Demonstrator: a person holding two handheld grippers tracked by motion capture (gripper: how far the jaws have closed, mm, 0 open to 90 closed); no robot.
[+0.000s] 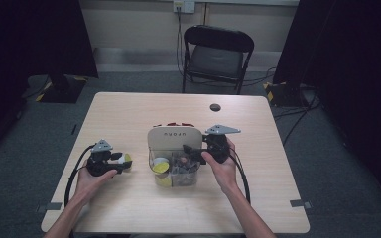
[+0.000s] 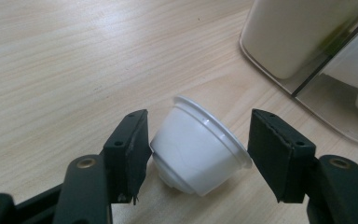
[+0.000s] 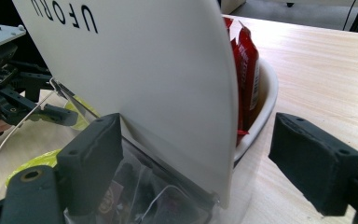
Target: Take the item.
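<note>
Between the spread jaws of the left gripper [image 2: 198, 158], a tipped white cup [image 2: 198, 149].

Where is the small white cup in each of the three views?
High view: the white cup lies at the left gripper, left of the organizer.
Left gripper view: bottom centre, on its side on the table between the open jaws.
Right gripper view: I cannot make it out; the left gripper is at far left.
Shared landmark: the white organizer.
</note>
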